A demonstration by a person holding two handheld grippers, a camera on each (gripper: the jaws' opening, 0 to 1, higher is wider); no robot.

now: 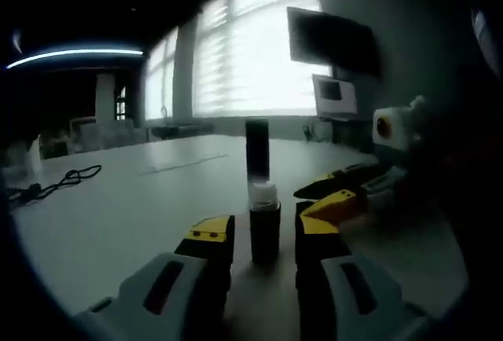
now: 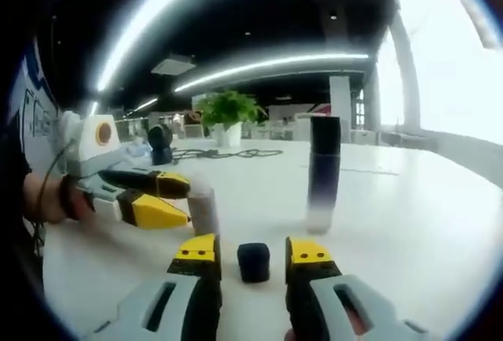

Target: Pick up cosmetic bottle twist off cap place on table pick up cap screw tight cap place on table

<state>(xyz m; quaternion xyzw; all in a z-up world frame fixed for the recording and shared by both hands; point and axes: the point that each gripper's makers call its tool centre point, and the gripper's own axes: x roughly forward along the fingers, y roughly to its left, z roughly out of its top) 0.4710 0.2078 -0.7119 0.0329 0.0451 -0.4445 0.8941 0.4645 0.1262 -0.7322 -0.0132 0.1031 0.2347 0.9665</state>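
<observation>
Left gripper view: the left gripper (image 1: 265, 235) stands open around the uncapped bottle (image 1: 265, 231), steadying it; the right gripper (image 2: 253, 254), open, straddles the cap (image 2: 253, 262) for pickup.

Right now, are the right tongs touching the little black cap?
Apart. In the right gripper view the black cap lies on the table between the open right tongs, with bare tabletop showing on both sides.

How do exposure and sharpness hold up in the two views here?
Left gripper view: backlit by blown-out windows, the bottle reads as a silhouette. Right gripper view: ceiling strips flare, the cap is soft; fisheye bending in both.
</observation>
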